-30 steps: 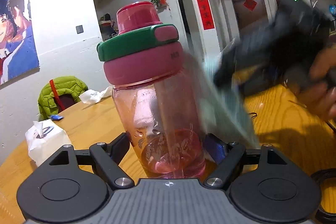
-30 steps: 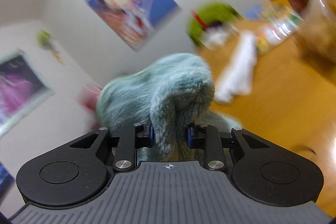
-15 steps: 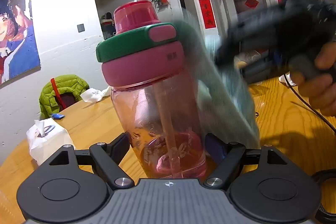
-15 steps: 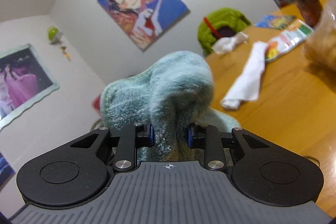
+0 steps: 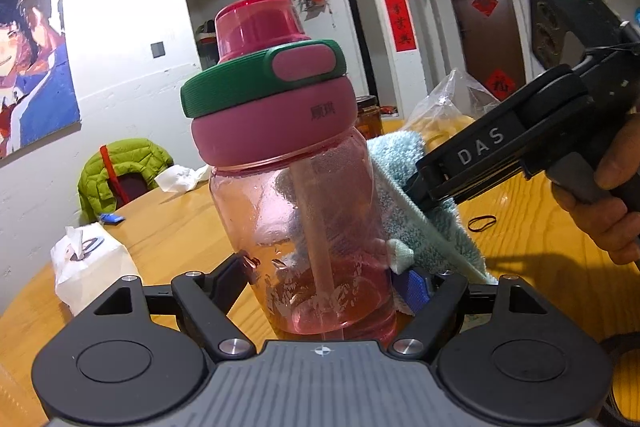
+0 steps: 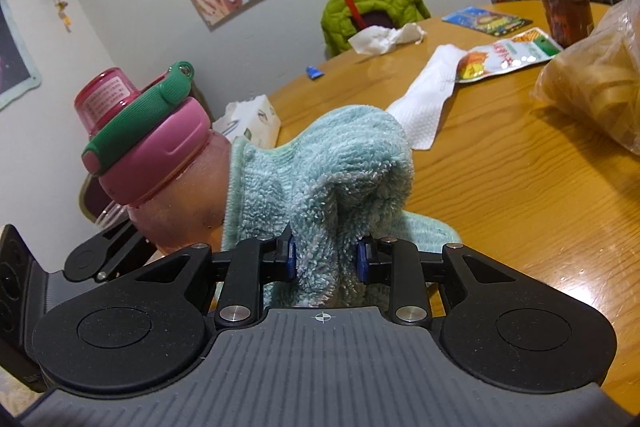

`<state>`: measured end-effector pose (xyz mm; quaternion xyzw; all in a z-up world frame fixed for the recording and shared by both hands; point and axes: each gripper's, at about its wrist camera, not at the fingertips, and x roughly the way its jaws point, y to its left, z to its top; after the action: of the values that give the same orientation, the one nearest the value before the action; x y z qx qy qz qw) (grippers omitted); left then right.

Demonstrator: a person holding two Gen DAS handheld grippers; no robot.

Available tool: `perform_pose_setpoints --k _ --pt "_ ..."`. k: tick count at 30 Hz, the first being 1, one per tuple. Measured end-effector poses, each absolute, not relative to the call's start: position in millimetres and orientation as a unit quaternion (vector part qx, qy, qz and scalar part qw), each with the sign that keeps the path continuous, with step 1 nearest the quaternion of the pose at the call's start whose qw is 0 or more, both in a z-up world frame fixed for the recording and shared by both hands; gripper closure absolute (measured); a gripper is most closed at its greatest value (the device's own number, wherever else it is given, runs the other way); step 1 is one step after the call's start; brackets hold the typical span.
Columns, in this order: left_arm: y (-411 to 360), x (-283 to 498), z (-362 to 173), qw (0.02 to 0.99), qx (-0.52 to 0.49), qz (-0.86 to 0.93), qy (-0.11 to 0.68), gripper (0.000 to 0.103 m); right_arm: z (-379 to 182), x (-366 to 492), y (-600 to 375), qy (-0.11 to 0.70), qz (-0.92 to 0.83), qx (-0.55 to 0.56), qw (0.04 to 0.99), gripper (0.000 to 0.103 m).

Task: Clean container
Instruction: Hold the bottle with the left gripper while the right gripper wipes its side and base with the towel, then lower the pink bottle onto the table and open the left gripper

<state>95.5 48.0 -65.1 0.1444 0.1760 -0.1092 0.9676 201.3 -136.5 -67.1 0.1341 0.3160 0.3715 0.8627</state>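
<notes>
Your left gripper [image 5: 324, 283] is clamped on the base of the pink bottle [image 5: 304, 211], held slightly tilted above the wooden table [image 6: 520, 195], lid on. Your right gripper [image 6: 326, 259] pinches the teal cloth [image 6: 340, 179] between its blue pads [image 6: 289, 259] — no change in either grip. What changed: half a second ago the cloth rode high by the lid, blurred; now it sits sharp against the bottle's side at 3 o'clock in the left view, your wrist rolled. Reads as a downward wipe stroke — the outside is mid-clean, the far side probably untouched. Tissue pack [image 5: 90, 267] sits at 9 o'clock.
</notes>
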Motion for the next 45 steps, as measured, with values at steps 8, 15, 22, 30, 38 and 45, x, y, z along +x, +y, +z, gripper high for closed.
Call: perform_pose_setpoints --k 8,15,22,30,38,45 --pt "43.1 104.0 -62.2 0.971 0.114 -0.081 0.194 0.027 -62.2 198.6 -138.0 0.279 0.245 0.054 0.927 0.075" --pt "49.4 100.4 -58.2 0.972 0.091 -0.087 0.196 0.019 -72.6 195.4 -120.3 0.29 0.232 -0.025 0.928 0.063" --pt "50.0 79.5 -44.6 0.975 0.076 -0.084 0.192 0.003 -59.2 194.0 -137.9 0.298 0.213 0.026 0.93 0.017" --pt "50.1 51.1 -19.7 0.973 0.069 -0.04 0.219 0.001 -12.8 157.1 -138.1 0.292 0.21 0.043 0.932 0.003" --pt "67.0 30.0 9.5 0.97 0.009 0.005 0.243 0.001 41.2 112.7 -122.9 0.312 0.251 0.04 0.916 0.0" --pt "66.4 28.4 27.4 0.96 -0.016 0.049 0.274 0.001 65.8 86.9 -116.7 0.338 0.218 -0.008 0.915 0.0"
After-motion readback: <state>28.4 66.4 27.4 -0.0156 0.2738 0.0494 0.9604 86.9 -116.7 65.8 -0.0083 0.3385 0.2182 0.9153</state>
